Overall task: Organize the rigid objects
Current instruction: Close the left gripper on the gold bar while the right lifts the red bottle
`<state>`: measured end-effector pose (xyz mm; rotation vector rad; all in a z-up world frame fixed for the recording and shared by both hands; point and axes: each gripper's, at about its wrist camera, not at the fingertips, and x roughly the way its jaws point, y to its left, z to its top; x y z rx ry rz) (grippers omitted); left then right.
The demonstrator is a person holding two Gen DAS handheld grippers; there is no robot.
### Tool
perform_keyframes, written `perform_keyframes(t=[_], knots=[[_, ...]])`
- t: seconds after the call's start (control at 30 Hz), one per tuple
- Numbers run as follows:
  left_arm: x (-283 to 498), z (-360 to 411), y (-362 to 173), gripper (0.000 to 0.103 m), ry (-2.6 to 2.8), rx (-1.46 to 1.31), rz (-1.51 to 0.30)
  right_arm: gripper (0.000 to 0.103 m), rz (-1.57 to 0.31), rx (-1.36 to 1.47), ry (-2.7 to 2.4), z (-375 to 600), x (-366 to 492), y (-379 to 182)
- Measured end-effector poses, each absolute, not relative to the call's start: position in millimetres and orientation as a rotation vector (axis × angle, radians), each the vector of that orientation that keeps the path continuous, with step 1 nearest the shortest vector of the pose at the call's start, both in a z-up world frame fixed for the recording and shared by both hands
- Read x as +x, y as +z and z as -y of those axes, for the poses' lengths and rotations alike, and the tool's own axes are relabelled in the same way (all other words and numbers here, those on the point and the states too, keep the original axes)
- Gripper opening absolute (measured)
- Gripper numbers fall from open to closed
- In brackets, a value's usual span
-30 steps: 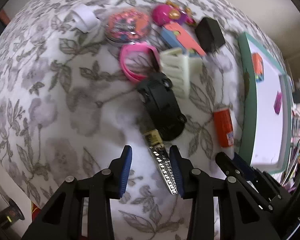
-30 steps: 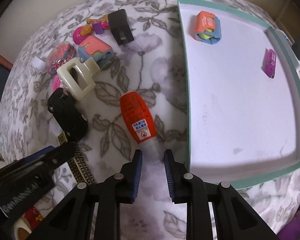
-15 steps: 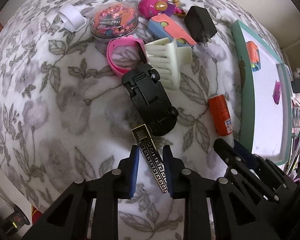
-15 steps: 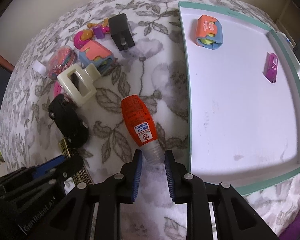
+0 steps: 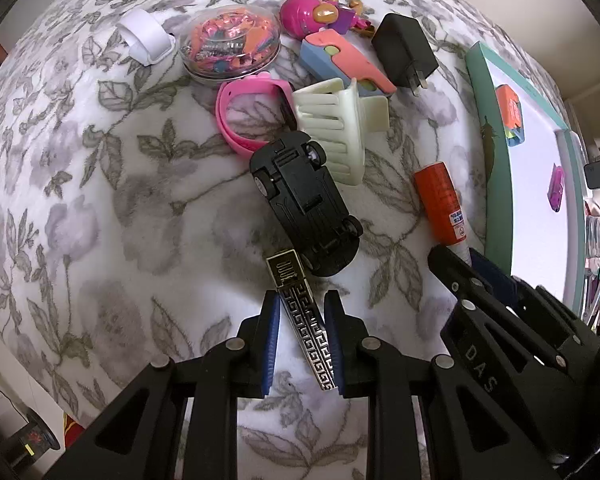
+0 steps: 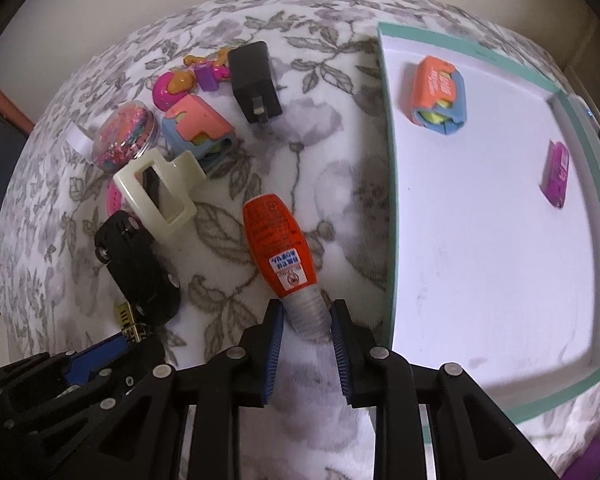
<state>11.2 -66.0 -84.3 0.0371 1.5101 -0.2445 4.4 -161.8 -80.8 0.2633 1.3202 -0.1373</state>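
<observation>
My left gripper (image 5: 301,320) is shut on a flat silver bar with a black key pattern (image 5: 305,322), lifted slightly over the floral cloth. My right gripper (image 6: 305,320) is shut on the clear cap of an orange glue stick (image 6: 278,248), which also shows in the left wrist view (image 5: 440,200). A black toy car (image 5: 306,204) lies upside down just beyond the bar. A white tray with a teal rim (image 6: 392,220) sits right of the glue stick and holds an orange-and-blue block (image 6: 438,94) and a purple piece (image 6: 556,178).
On the cloth lie a cream hair claw (image 5: 340,128), a pink band (image 5: 248,118), a black charger (image 5: 406,54), an orange-and-blue block (image 5: 340,60), a pink figure (image 5: 316,12), a clear dome of beads (image 5: 230,46) and a white ring (image 5: 146,36).
My left gripper closed on the patterned bar and raised it, so the view pulled back. My right gripper stays shut on the glue stick's cap and has lifted slightly.
</observation>
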Motion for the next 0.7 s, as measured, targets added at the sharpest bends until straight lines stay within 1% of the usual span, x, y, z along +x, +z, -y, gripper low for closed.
perform_keyframes(t=[0.2, 0.47, 0.7], knots=[[14.9, 57.5, -88.8, 0.024, -0.24, 0.008, -1.514, 0.037, -1.307, 0.232, -0.119, 156.5, 14.5, -79.8], [23.3, 35.0, -86.9, 0.023, -0.185, -0.038, -1.497, 0.037, -1.293, 0.273, -0.114, 160.0, 18.1, -81.1], [32.7, 8.3, -81.1, 0.02, -0.111, -0.057, -1.457, 0.037, -1.276, 0.316, -0.098, 169.6, 12.6, -77.8]])
